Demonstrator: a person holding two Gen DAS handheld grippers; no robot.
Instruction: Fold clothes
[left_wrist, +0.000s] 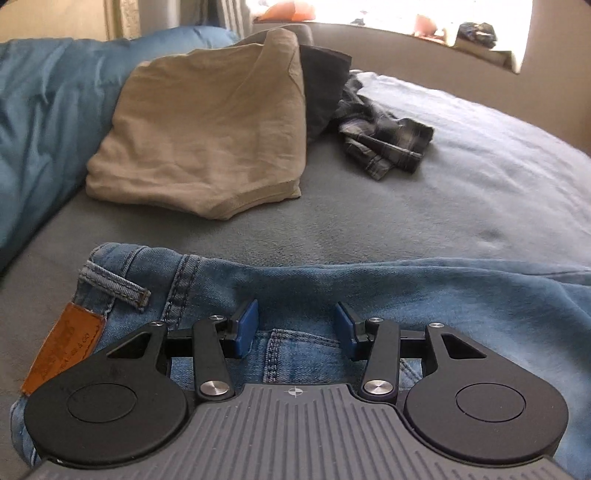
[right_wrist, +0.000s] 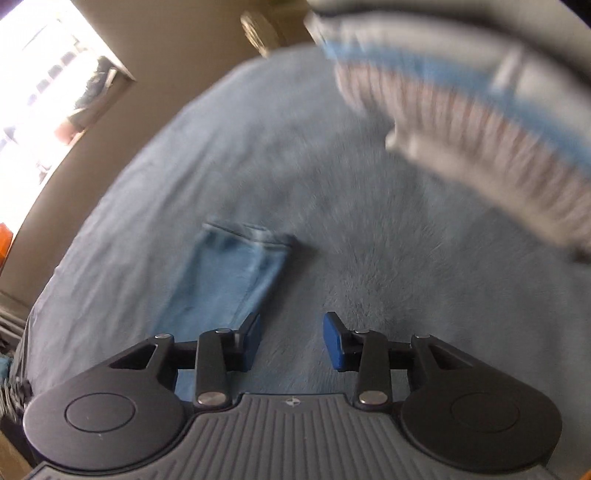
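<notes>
Judging by what lies on the bed, the folding is partly done: a tan garment (left_wrist: 207, 129) sits folded well ahead of the left gripper (left_wrist: 295, 330), with a dark piece (left_wrist: 321, 88) tucked behind it, while a plaid garment (left_wrist: 380, 142) ahead and to the right is crumpled and unfolded. The jeans (left_wrist: 332, 291) look like the piece in hand, laid out on the grey-blue blanket (left_wrist: 443, 192) but not yet folded over. The left gripper hangs right over their waist end, its blue pads moderately apart with denim showing beneath and nothing pinched between them; the belt loop (left_wrist: 118, 286) and leather patch (left_wrist: 62, 354) lie just to its left. The right gripper (right_wrist: 291, 339) is likewise partly spread and empty, its jaws over bare blanket; the jeans' leg (right_wrist: 236, 277) runs ahead from under its left finger, the hem (right_wrist: 255, 234) farther ahead. A blurred striped cloth (right_wrist: 480, 122), which I cannot identify, fills the upper right of that view.
</notes>
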